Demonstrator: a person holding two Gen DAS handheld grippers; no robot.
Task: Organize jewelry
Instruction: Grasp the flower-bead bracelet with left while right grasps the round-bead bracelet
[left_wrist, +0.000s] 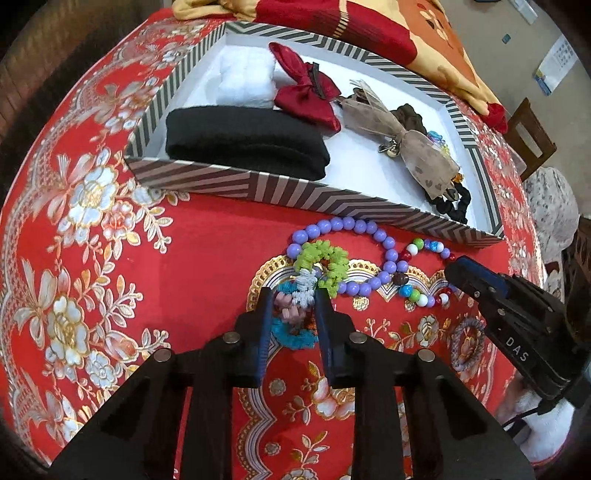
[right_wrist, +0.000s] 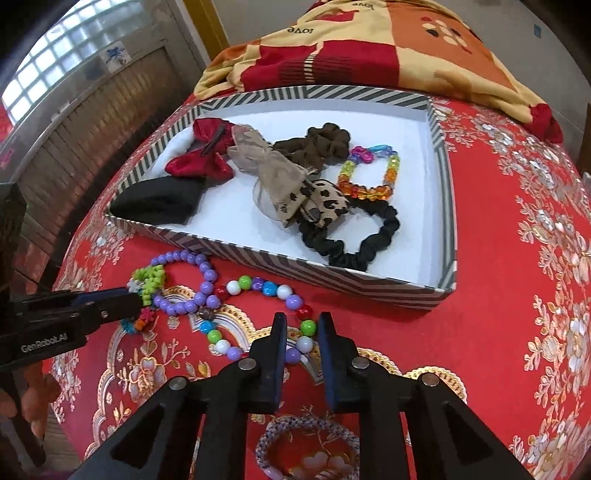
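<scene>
My left tool is pinching the cluster of small hair ties on the bench. My right tool is closing tight on the multicoloured bead bracelet. Both are lying just in front of the striped box.
</scene>
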